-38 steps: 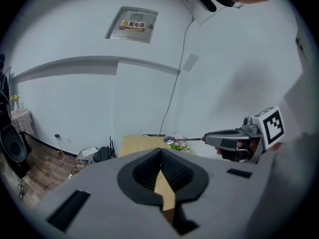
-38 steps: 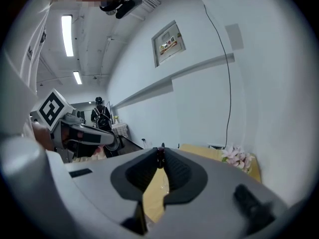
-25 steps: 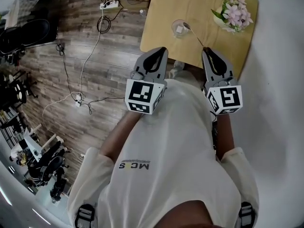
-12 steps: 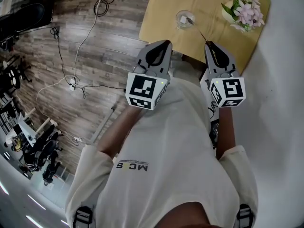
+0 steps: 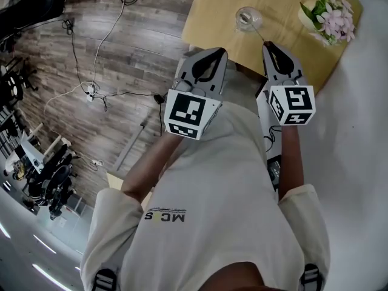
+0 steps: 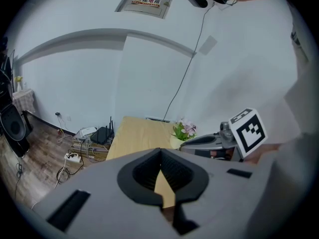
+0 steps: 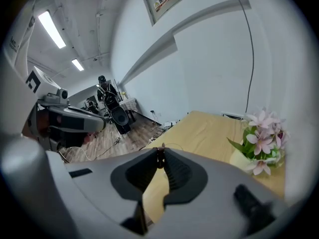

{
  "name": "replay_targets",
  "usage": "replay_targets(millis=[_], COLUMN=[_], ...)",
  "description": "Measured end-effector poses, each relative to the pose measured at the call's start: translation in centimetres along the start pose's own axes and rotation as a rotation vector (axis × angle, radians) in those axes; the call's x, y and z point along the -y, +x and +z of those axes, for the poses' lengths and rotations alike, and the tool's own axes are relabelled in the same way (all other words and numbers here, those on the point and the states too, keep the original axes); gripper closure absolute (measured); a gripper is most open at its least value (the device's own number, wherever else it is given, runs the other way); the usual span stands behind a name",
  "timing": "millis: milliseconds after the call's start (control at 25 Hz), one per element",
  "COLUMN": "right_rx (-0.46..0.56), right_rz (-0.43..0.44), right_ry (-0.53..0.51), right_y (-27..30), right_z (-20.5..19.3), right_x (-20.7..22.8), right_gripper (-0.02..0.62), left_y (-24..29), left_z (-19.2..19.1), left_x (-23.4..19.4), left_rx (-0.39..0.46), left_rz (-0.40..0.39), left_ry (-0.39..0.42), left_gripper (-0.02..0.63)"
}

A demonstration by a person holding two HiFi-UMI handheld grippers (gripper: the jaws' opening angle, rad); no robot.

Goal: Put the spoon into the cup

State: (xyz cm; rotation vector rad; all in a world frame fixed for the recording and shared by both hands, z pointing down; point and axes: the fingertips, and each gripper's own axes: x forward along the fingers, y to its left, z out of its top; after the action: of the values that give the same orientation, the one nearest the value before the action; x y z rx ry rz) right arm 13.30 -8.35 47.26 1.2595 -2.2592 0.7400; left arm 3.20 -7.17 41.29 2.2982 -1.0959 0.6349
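Note:
A clear glass cup (image 5: 248, 18) stands on the wooden table (image 5: 285, 47) near its front edge. A thin metal spoon (image 5: 257, 31) slants from the cup's rim back to my right gripper (image 5: 266, 43), which is shut on the handle's end. The spoon's far end lies inside the cup's outline. In the right gripper view the handle tip shows pinched at my right gripper (image 7: 160, 152). My left gripper (image 5: 219, 51) is shut with nothing in it, left of the cup at the table's edge. Its jaws meet in the left gripper view (image 6: 160, 151).
A pot of pink flowers (image 5: 330, 12) stands on the table right of the cup, also seen as flowers (image 7: 262, 138) and flowers (image 6: 185, 129). Cables and a power strip (image 5: 91, 91) lie on the wooden floor to the left. A white wall runs along the right.
The head view has shifted, so table and cup sit further right and higher. My right gripper with the spoon stands closer to the cup. The left gripper stays shut beside it.

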Motion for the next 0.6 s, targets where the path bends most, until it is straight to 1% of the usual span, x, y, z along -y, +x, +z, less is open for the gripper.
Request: replay_targets(millis=[280, 440, 600], right_rx=[-0.068, -0.088, -0.113], right_rz=[0.002, 0.005, 0.015], right_ry=[0.001, -0.003, 0.016], right_y=[2.5, 3.6, 4.4], right_z=[-1.0, -1.6, -2.4], right_x=[0.1, 0.5, 1.0], right_gripper=[0.538, 0.538, 0.538], left_y=[1.4, 2.1, 2.4], left_z=[-0.6, -1.0, -1.3], left_x=[-0.9, -1.3, -1.8], left_rx=[-0.023, -0.033, -0.042], left_rz=[-0.015, -0.021, -0.020], left_ry=[-0.014, -0.019, -0.024], left_gripper=[0.594, 0.594, 0.594])
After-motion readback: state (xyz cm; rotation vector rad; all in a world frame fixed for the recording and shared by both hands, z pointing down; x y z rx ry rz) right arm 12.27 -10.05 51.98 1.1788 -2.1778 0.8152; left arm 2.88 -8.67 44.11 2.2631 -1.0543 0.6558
